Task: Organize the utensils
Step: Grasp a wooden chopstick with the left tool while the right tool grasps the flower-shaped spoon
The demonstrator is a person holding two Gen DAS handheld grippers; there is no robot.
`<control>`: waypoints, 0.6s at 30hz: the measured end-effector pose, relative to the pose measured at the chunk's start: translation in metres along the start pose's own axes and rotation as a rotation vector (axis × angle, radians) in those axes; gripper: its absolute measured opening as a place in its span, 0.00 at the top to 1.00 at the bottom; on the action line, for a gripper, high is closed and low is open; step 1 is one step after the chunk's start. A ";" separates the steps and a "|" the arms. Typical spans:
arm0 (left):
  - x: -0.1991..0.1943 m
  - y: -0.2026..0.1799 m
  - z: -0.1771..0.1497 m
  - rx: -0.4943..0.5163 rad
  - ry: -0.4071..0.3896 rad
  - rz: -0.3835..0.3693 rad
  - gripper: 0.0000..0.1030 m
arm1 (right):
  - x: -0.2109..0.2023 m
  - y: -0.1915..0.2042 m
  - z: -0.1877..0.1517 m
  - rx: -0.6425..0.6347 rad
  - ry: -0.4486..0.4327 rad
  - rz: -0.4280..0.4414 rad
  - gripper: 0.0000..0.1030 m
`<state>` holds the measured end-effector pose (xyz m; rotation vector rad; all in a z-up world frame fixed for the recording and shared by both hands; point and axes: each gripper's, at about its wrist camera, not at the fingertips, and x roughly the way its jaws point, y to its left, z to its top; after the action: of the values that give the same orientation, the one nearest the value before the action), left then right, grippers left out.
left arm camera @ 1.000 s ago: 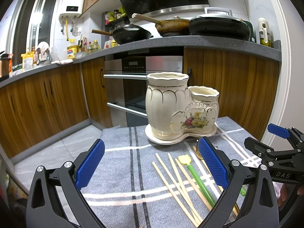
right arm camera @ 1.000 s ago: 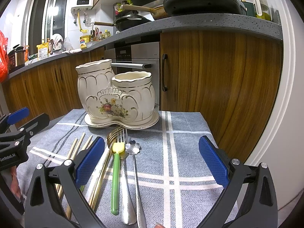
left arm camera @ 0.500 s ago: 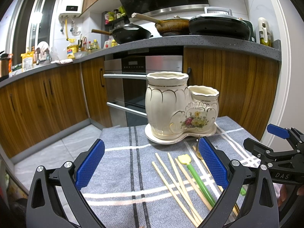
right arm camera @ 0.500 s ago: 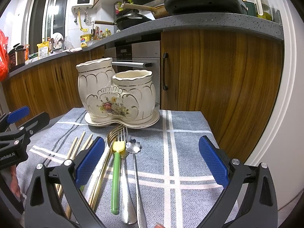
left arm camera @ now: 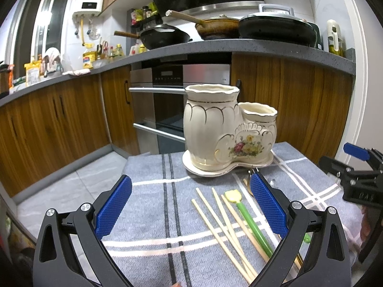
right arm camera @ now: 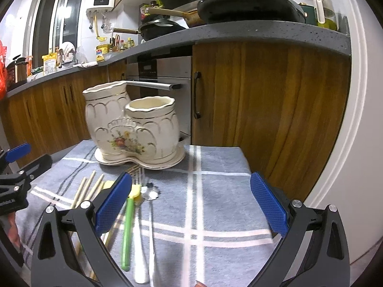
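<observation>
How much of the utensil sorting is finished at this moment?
Nothing is sorted yet. The ceramic holder shows no utensils. Both tongs, left and right, are open and hold nothing. The chopsticks and the green-handled utensil lie on the cloth.

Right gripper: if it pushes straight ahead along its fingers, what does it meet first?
Probably the ceramic utensil holder, its shorter cup nearest; the right gripper is open, with bare cloth before it. Depth is uncertain.

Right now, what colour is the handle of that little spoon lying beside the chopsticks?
Bright green handle, with a pale yellow head; clearest in the left wrist view.
</observation>
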<state>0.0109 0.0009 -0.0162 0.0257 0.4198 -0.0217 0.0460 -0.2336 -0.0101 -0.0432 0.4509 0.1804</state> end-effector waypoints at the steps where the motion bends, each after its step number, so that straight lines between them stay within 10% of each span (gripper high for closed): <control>1: 0.000 0.000 0.000 0.007 0.010 -0.002 0.05 | 0.000 -0.002 0.001 0.000 0.004 0.009 0.05; 18: 0.032 0.000 -0.025 0.122 0.310 -0.040 0.09 | 0.028 -0.003 -0.012 -0.050 0.216 0.082 0.05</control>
<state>0.0297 0.0011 -0.0517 0.1423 0.7287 -0.0838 0.0660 -0.2333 -0.0326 -0.0937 0.6640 0.2686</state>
